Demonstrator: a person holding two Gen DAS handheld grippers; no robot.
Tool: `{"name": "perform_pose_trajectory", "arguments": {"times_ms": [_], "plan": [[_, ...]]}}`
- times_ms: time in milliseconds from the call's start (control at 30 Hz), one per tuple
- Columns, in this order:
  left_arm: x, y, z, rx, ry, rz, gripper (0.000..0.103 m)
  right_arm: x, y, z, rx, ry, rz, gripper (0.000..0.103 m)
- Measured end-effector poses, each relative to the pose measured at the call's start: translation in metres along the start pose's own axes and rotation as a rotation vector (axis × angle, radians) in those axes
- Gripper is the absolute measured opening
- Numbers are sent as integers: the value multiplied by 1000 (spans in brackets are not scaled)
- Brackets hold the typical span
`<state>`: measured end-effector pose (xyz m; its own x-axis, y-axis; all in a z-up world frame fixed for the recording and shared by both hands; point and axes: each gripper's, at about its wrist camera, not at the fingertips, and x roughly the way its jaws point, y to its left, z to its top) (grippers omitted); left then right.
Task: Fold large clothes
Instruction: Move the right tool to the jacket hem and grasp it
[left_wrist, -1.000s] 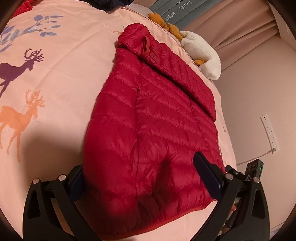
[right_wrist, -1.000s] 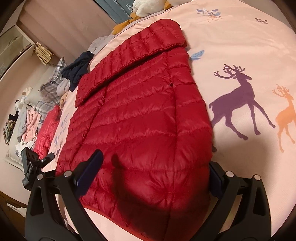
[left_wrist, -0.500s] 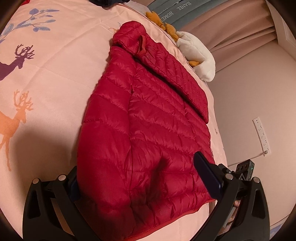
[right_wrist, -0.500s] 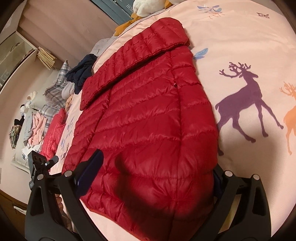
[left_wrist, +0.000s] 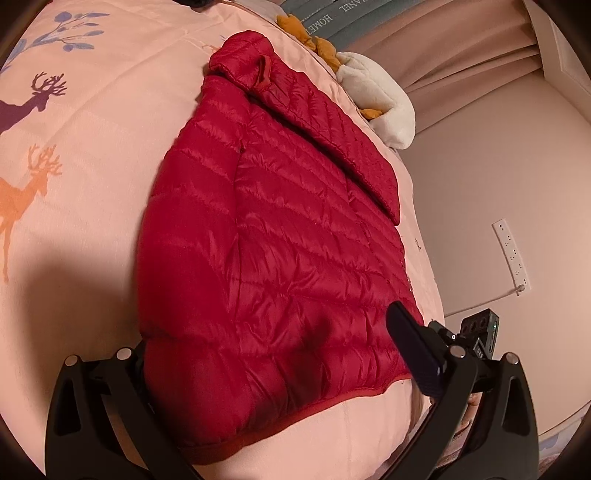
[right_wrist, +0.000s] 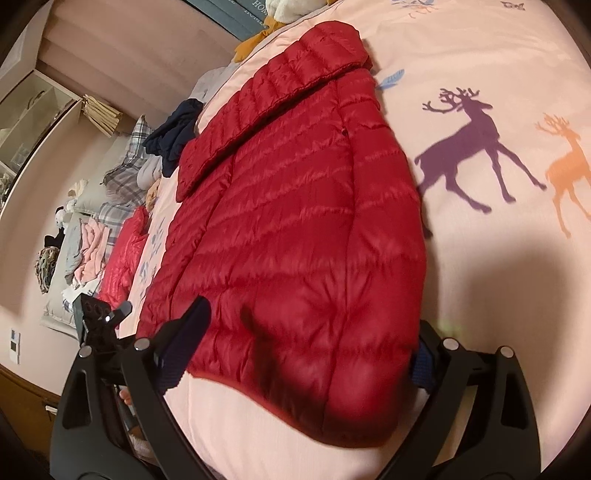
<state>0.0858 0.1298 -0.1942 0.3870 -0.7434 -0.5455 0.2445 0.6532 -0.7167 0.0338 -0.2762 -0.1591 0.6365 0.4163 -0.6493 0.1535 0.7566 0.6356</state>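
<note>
Red puffer jacket (left_wrist: 280, 236) lay flat on the pink deer-print bedspread (left_wrist: 92, 155), sleeves folded in, collar toward the plush toy (left_wrist: 380, 99) at the far end. Left gripper (left_wrist: 273, 354) hung over the hem with its jaws spread wide, clutching nothing. Right gripper (right_wrist: 306, 339) sat at the hem too, jaws parted, the jacket's bottom corner between them but not pinched. A heap of clothes (right_wrist: 88, 243) waited off to the side.
</note>
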Motion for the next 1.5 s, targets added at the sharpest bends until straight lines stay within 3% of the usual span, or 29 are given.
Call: {"name": "perform_pose_trajectory", "arguments": {"times_ms": [733, 1067, 1200, 1400, 1500], "plan": [[15, -7, 12, -5, 13, -20, 102, 22, 15, 10, 3, -18, 27, 92], [18, -9, 10, -6, -4, -1, 102, 20, 7, 8, 13, -35, 6, 68], [19, -9, 9, -6, -16, 41, 96, 20, 7, 6, 8, -44, -1, 54], [15, -10, 7, -6, -27, 88, 75, 19, 9, 6, 5, -53, 16, 36], [10, -12, 6, 7, -34, 99, 64, 19, 15, 6, -11, -61, 14, 32]]}}
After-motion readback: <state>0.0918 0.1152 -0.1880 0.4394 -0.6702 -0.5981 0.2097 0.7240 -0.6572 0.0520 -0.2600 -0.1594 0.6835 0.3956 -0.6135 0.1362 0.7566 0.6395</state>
